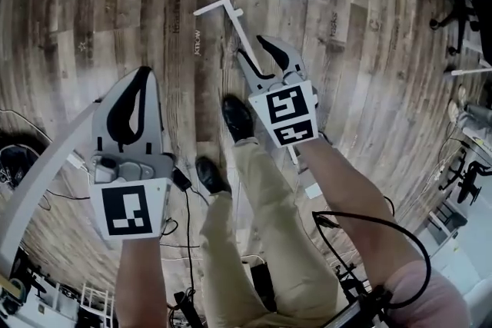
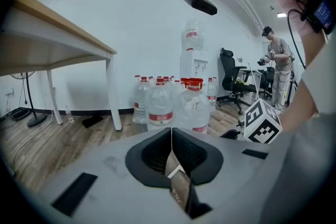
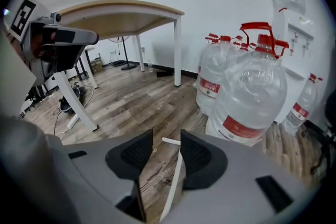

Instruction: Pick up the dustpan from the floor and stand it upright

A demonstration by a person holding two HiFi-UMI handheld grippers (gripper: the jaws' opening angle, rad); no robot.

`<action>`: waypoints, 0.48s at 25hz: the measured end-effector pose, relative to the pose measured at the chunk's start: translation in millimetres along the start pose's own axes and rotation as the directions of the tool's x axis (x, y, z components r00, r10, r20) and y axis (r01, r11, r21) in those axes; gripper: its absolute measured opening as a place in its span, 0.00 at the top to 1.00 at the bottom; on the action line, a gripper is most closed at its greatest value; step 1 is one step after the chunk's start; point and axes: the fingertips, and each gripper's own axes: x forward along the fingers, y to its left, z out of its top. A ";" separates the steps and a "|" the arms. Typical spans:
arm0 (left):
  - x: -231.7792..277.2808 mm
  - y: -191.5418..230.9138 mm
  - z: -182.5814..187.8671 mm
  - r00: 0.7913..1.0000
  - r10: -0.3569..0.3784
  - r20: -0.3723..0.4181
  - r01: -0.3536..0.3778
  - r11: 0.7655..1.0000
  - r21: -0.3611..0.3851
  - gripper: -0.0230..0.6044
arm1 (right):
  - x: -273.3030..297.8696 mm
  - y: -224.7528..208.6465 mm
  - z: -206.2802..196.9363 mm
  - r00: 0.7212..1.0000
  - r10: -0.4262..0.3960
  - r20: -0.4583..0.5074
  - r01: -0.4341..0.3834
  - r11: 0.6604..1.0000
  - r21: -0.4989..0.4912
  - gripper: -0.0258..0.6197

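The floor (image 1: 92, 11) is brown-grey wood plank with dark streaky grain, and the dustpan handle (image 1: 244, 33) is plain white. The left gripper (image 1: 144, 74) and right gripper (image 1: 255, 48) are both light grey with black fingers (image 1: 127, 115) and black-and-white square-patterned marker cubes (image 1: 127, 210). The water jugs (image 3: 252, 97) are clear with red caps and labels.

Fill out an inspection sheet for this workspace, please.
Surface: wood plank floor.
Job's things: white dustpan handle runs between the jaws of the right gripper; pan not clearly seen.
Clutter: large water bottles close by.
Grippers: left gripper shut, empty; right gripper open, not clamping the handle.
Cables: black cable looping beside the person's right arm.
Surroundings: table, office chair.
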 end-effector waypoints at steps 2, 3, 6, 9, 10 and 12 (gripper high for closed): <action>9.7 0.1 -15.0 1.000 -0.011 -0.004 0.011 1.000 0.000 0.94 | 14.9 -3.1 -17.3 1.000 0.001 -0.024 -0.001 1.000 -0.005 0.71; 14.7 -0.1 -21.6 1.000 -0.018 -0.004 0.018 1.000 0.000 0.94 | 22.0 -4.9 -24.7 0.999 0.002 -0.034 -0.002 1.000 -0.012 0.71; 29.7 -0.9 -39.5 0.999 -0.034 -0.012 0.034 0.999 0.002 0.94 | 42.0 -13.8 -41.8 0.998 0.008 -0.056 -0.009 1.000 -0.020 0.71; 43.4 -2.1 -54.9 0.998 -0.056 -0.020 0.056 0.998 0.006 0.94 | 62.9 -23.7 -55.4 0.997 0.014 -0.077 -0.015 1.000 -0.013 0.71; 47.2 -2.0 -59.2 0.998 -0.061 -0.020 0.061 0.998 0.008 0.94 | 70.3 -25.7 -59.7 0.996 0.016 -0.086 -0.017 1.000 -0.011 0.71; 53.9 -0.3 -66.7 0.998 -0.060 -0.020 0.060 0.998 0.007 0.94 | 84.8 -27.3 -68.1 0.994 0.022 -0.107 -0.024 1.000 -0.015 0.71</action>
